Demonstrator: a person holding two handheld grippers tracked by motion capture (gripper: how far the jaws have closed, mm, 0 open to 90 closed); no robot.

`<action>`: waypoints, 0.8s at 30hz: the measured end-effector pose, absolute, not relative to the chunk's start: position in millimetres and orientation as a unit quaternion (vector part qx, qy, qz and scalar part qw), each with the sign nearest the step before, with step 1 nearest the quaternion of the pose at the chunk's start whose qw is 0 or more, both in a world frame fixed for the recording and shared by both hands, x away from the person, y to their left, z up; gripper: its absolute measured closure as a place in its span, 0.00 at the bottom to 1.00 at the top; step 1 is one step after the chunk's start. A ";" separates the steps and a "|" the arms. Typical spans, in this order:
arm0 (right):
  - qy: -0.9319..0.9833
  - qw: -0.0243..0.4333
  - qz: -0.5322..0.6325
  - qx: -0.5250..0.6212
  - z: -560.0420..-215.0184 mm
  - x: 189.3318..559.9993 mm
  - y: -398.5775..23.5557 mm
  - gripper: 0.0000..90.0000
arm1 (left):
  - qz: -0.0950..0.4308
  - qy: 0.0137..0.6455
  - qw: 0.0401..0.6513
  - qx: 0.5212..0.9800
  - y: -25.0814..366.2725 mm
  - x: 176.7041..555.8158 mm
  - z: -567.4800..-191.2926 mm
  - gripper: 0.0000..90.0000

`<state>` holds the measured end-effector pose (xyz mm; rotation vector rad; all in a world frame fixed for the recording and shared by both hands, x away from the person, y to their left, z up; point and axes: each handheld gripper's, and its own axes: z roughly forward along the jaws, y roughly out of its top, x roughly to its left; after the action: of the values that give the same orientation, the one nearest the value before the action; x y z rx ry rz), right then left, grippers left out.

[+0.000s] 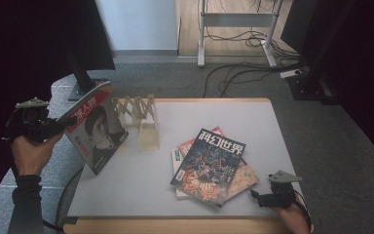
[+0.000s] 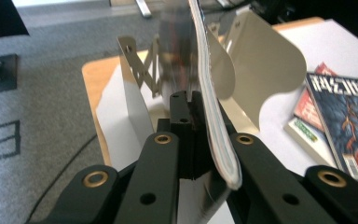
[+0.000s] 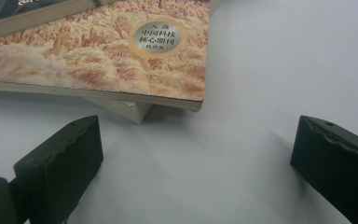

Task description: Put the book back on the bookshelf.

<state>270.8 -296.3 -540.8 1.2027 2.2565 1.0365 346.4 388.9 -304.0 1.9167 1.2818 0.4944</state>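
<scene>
My left gripper (image 1: pixel 62 126) is at the table's left edge, shut on a magazine with a portrait on its cover (image 1: pixel 99 132), which stands tilted with its lower corner near the white mat. In the left gripper view the jaws (image 2: pixel 189 100) pinch the magazine's edge (image 2: pixel 213 116), just short of the beige accordion rack (image 2: pixel 265 70). That rack (image 1: pixel 143 122) stands at the back left of the mat. A stack of magazines (image 1: pixel 209 163) lies mid-right. My right gripper (image 1: pixel 256 196) rests open by the front right edge, with the stack's wheat-patterned cover (image 3: pixel 121 60) just beyond its wide-apart jaws (image 3: pixel 198 161).
A white mat (image 1: pixel 126 187) covers the wooden table. Behind the left corner a black monitor on a stand (image 1: pixel 85 53) rises from the grey carpet. Desk legs and cables (image 1: pixel 233 44) lie on the floor farther back.
</scene>
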 end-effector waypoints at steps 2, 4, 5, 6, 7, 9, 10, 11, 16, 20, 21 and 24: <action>0.803 0.190 0.369 0.428 -540.8 270.8 -296.3 0.02 | 0.189 0.500 0.376 0.757 390.7 344.9 -304.8 0.95; 0.803 0.190 0.369 0.428 -540.8 270.8 -296.3 0.02 | 0.186 0.501 0.371 0.760 392.7 343.6 -305.8 0.94; 0.803 0.190 0.369 0.428 -540.8 270.7 -296.3 0.02 | 0.184 0.501 0.368 0.761 394.0 342.9 -306.1 0.94; 0.803 0.190 0.369 0.428 -540.8 270.8 -296.2 0.02 | 0.181 0.501 0.371 0.761 395.6 342.0 -306.3 0.94; 0.803 0.190 0.369 0.428 -540.8 270.8 -296.2 0.02 | 0.178 0.500 0.373 0.761 396.3 341.7 -306.1 0.93; 0.803 0.190 0.369 0.428 -540.8 270.8 -296.2 0.02 | 0.176 0.499 0.373 0.763 396.6 341.5 -305.5 0.92; 0.803 0.190 0.369 0.428 -540.8 270.8 -296.2 0.02 | 0.176 0.499 0.373 0.763 396.6 341.5 -305.5 0.92; 0.803 0.190 0.369 0.428 -540.8 270.7 -296.2 0.02 | 0.173 0.497 0.373 0.764 396.2 341.7 -305.1 0.91; 0.803 0.190 0.369 0.428 -540.8 270.7 -296.3 0.02 | 0.184 0.507 0.360 0.762 393.8 341.9 -303.3 0.95; 0.803 0.190 0.369 0.428 -540.8 270.7 -296.3 0.02 | 0.183 0.522 0.368 0.748 396.6 342.0 -303.0 0.96; 0.803 0.190 0.369 0.428 -540.8 270.7 -296.3 0.02 | 0.180 0.525 0.375 0.743 398.0 342.0 -303.2 0.97; 0.803 0.190 0.369 0.428 -540.8 270.7 -296.3 0.02 | 0.181 0.530 0.394 0.729 400.8 342.2 -303.3 0.97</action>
<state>270.7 -296.3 -540.8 1.2028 2.2563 1.0364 342.2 400.8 -303.3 1.8482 1.3449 0.4582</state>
